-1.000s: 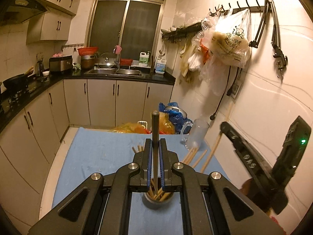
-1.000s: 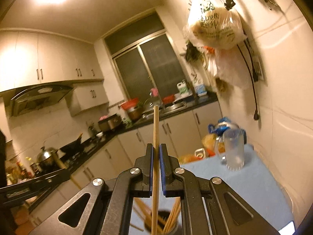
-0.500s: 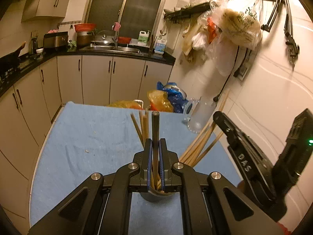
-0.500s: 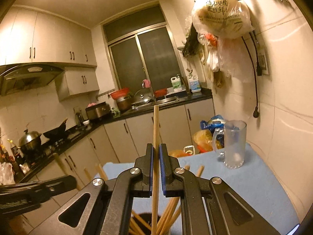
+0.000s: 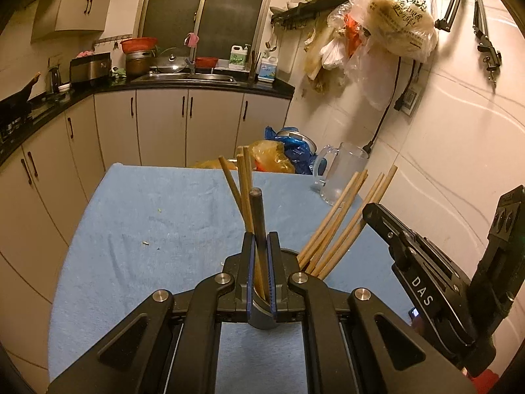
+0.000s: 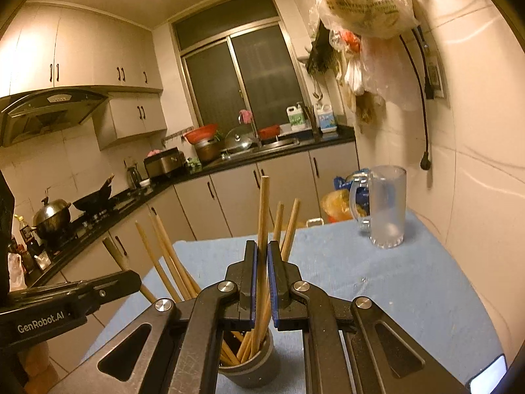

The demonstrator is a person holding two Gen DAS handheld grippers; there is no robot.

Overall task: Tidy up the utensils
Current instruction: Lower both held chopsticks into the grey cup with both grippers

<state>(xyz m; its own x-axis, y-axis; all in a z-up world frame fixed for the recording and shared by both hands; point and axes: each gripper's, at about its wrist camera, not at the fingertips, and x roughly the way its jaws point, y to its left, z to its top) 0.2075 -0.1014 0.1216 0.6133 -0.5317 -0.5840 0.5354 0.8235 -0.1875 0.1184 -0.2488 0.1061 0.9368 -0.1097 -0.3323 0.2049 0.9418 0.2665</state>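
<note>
Jaws of your left gripper [image 5: 259,262] clamp a dark chopstick [image 5: 257,216]; your right gripper [image 6: 261,279] clamps a wooden chopstick [image 6: 263,216] above the holder [image 6: 252,366].

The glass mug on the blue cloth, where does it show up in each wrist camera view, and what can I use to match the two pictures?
Left wrist view: the glass mug stands right of centre, at the far right edge of the blue cloth, near the tiled wall.
Right wrist view: the glass mug stands right of centre, on the cloth's far right part.
Shared landmark: the dark window above the sink.
</note>
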